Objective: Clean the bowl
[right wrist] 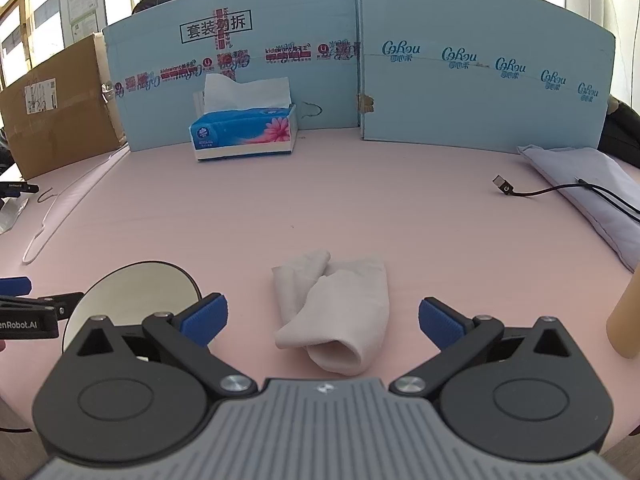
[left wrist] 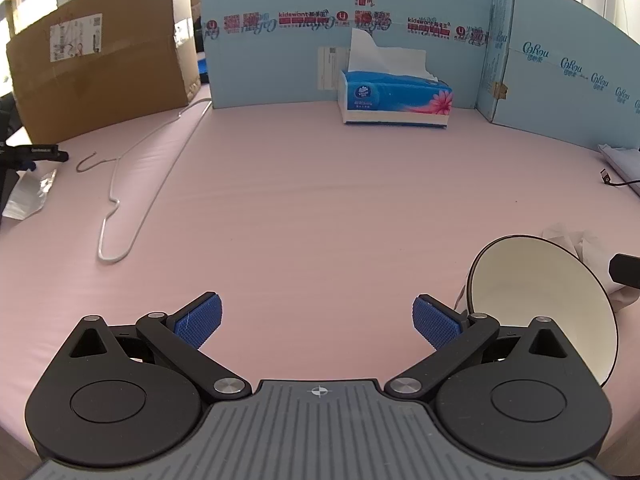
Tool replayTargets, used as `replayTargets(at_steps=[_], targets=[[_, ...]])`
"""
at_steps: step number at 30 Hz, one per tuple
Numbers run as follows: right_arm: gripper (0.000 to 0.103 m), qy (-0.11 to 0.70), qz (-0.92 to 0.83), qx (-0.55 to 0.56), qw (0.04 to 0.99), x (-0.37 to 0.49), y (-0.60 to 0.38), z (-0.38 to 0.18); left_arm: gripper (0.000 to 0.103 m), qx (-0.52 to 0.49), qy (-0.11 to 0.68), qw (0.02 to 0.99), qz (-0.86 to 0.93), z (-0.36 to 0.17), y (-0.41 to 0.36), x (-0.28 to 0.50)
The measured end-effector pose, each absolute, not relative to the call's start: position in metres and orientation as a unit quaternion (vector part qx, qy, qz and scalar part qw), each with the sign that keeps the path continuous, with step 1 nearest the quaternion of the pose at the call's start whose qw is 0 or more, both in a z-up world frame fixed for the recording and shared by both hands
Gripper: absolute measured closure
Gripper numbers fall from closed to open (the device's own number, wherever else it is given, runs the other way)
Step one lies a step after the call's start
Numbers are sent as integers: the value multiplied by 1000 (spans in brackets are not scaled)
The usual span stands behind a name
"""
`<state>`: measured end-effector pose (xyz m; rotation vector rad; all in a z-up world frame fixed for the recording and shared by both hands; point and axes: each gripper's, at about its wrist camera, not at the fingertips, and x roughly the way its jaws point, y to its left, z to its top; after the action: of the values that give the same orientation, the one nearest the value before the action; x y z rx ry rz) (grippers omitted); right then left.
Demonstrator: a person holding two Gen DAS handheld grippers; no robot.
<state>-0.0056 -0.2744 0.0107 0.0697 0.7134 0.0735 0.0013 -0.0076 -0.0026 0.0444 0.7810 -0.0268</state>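
Observation:
A cream bowl (left wrist: 536, 300) with a dark rim sits on the pink table, just right of my left gripper (left wrist: 318, 322), which is open and empty. The bowl also shows in the right wrist view (right wrist: 136, 292), left of my right gripper (right wrist: 323, 320). The right gripper is open and empty, with a folded whitish cloth (right wrist: 336, 312) lying on the table between and just beyond its fingers. The cloth shows in the left wrist view (left wrist: 580, 248) behind the bowl.
A blue tissue box (right wrist: 244, 130) stands at the back against light-blue cardboard walls (right wrist: 480, 80). A wire hanger (left wrist: 132, 200) and a brown carton (left wrist: 100, 68) are at the left. A USB cable (right wrist: 520, 190), a lilac cloth (right wrist: 592, 192) and a tan object (right wrist: 626, 316) are at the right.

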Motion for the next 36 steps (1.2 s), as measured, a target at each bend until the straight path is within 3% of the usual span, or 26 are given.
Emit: replayTargets(at_steps=[36], targets=[[0,347,37,44,936,-7,-278,9,0,25,384,923,-10,-6,-8,-1]])
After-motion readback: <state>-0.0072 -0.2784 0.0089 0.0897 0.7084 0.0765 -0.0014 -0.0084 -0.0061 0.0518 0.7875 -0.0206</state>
